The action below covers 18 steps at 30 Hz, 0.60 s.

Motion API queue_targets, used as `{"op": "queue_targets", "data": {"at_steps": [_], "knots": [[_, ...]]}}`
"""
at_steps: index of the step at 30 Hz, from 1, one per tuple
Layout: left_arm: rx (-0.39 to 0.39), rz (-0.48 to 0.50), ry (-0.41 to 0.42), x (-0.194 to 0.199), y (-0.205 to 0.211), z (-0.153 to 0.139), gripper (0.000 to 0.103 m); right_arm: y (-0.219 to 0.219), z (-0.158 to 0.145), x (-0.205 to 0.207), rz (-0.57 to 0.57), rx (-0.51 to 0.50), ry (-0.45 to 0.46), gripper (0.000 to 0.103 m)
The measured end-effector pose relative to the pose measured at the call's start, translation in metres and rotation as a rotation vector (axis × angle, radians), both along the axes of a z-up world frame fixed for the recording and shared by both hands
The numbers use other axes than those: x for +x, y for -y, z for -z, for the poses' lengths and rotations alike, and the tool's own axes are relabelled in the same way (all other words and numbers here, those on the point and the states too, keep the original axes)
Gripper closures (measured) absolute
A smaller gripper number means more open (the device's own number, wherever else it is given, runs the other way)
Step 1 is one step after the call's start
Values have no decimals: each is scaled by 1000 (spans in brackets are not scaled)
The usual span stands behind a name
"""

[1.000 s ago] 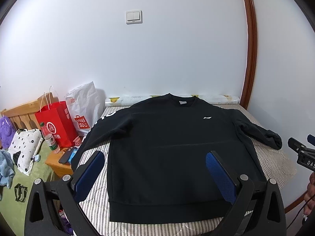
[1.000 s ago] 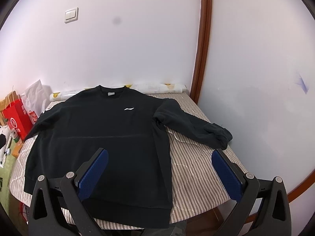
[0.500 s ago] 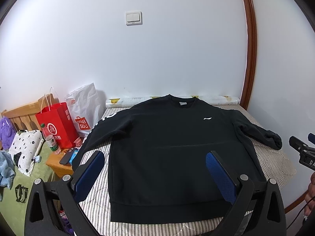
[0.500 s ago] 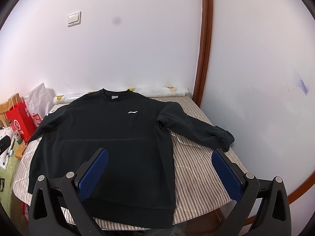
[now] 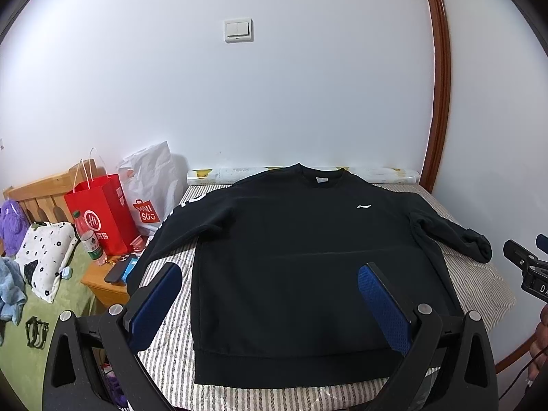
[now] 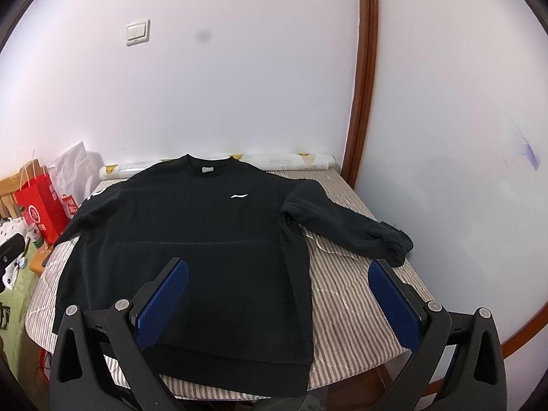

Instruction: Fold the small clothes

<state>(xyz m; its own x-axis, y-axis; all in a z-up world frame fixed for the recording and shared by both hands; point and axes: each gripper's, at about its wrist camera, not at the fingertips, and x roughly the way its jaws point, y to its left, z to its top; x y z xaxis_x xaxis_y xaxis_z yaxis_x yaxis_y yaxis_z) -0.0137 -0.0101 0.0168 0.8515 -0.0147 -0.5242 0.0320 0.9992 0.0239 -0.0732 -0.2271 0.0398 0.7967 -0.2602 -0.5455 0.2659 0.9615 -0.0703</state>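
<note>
Black sweatshirt (image 5: 308, 267) lies flat, front up, on the striped table cover (image 6: 349, 294); collar toward the far wall, hem at the near edge; white chest logo (image 6: 238, 195) showing; nothing folded yet, so this looks like the very start, the approach before the first fold.

Left gripper (image 5: 270, 294) hovers above the hem area, jaws spread wide, nothing between the blue pads (image 5: 161, 291); no contact with the cloth. Right gripper (image 6: 277, 294) likewise released and empty, hanging over the sweatshirt's right edge and bare cover; its right pad sits near the cuff in view but apart from it.

Right sleeve (image 6: 346, 219) stretches out sideways, cuff (image 6: 397, 243) bunched near the table's right edge; left sleeve (image 5: 171, 233) runs down over the left edge, end partly hidden behind the left finger.

Next move, as a judgement: bring a sleeve in across the body; right gripper likely drops to the cuff, pinches a single bunch of cloth, carries it inward; left does the same on its side or pins the body; must come down low enough to catch the fabric without grabbing the cover underneath.

Red paper bag (image 5: 102, 212), white plastic bag (image 5: 150, 185) and a bottle (image 5: 87, 236) stand off to the left, clear of the work.
</note>
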Motion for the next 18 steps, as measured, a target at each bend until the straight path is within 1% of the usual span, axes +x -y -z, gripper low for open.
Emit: {"op": "queue_targets", "data": {"at_steps": [6, 18], "knots": [[1, 0, 1, 0, 1, 1, 0, -3, -1, -2, -24, 11, 6, 0], [-5, 0, 0, -2, 1, 4, 0, -10, 2, 1, -15, -7, -8, 0]]}}
